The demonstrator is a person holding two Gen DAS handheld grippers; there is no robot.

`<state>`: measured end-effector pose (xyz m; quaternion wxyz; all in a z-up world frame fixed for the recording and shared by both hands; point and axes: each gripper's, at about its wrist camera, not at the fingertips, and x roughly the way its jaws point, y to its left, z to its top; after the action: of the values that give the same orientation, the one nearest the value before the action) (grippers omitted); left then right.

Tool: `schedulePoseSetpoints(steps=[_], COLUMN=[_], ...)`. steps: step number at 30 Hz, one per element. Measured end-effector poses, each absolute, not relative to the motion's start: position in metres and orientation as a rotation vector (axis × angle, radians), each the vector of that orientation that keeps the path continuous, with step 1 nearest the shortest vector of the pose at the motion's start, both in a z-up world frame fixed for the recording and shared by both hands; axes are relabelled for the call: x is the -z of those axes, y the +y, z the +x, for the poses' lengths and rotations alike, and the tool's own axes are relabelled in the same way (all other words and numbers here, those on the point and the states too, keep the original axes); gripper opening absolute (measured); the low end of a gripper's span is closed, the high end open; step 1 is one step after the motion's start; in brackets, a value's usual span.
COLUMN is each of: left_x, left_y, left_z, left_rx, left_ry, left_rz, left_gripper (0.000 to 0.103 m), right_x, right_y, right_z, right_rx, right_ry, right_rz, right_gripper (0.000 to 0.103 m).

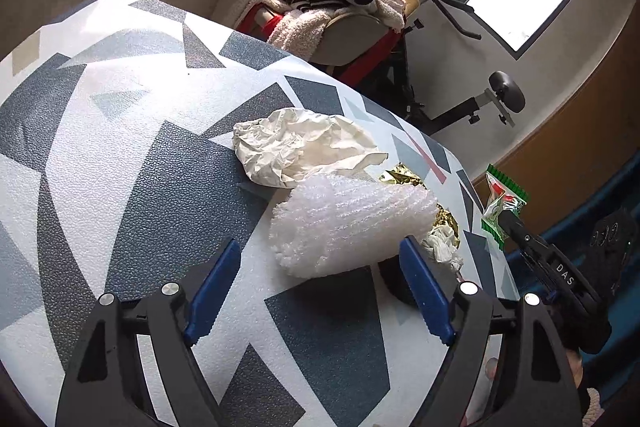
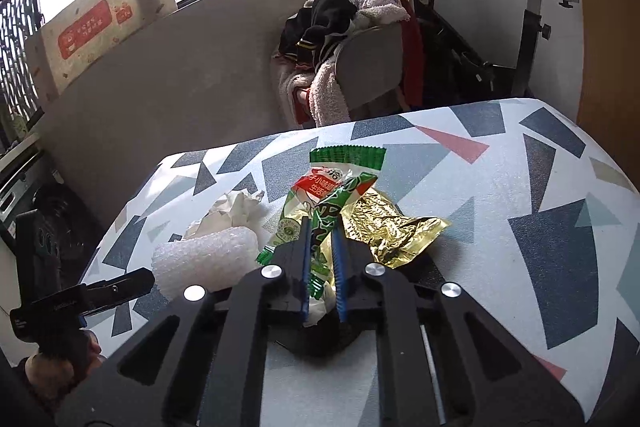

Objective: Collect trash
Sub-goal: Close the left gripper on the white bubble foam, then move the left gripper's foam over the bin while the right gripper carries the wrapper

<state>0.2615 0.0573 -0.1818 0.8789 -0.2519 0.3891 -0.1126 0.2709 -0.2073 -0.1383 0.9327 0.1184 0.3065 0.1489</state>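
On the patterned table (image 1: 132,155) lie a crumpled white paper (image 1: 304,147), a roll of bubble wrap (image 1: 348,223), a gold foil wrapper (image 2: 388,227) and a small white tissue (image 1: 440,247). My left gripper (image 1: 320,243) is open, and the bubble wrap sits just ahead of its blue pads, untouched. My right gripper (image 2: 321,225) is shut on a green and red snack wrapper (image 2: 340,179), which it holds slightly above the gold foil. In the left wrist view the same green wrapper (image 1: 500,203) hangs off the table's right edge.
Behind the table stands a chair piled with clothes and towels (image 2: 352,27). An exercise bike (image 2: 532,11) is to its right. A cardboard box (image 2: 100,23) leans on the window ledge. The table's right half (image 2: 540,187) is bare.
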Motion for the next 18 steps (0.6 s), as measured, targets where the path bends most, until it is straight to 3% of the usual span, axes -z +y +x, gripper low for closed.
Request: schedulePoseSetpoints(steps=[7, 8, 9, 11, 18], left_x=[0.187, 0.187, 0.188, 0.187, 0.148], left_y=[0.048, 0.047, 0.045, 0.042, 0.037], left_z=[0.279, 0.281, 0.283, 0.282, 0.238], left_rx=[0.221, 0.221, 0.214, 0.185, 0.249], left_ry=[0.825, 0.824, 0.832, 0.846, 0.745], left_rz=[-0.548, -0.554, -0.540, -0.496, -0.309], left_gripper=[0.078, 0.065, 0.033, 0.019, 0.014], right_x=[0.137, 0.138, 0.139, 0.139, 0.129], right_y=[-0.207, -0.207, -0.208, -0.210, -0.218], right_z=[0.244, 0.241, 0.238, 0.232, 0.200], right_rx=[-0.302, -0.304, -0.302, -0.297, -0.292], right_ry=[0.602, 0.606, 0.611, 0.618, 0.586], right_rz=[0.200, 0.199, 0.201, 0.214, 0.220], right_gripper=[0.013, 0.013, 0.013, 0.013, 0.013])
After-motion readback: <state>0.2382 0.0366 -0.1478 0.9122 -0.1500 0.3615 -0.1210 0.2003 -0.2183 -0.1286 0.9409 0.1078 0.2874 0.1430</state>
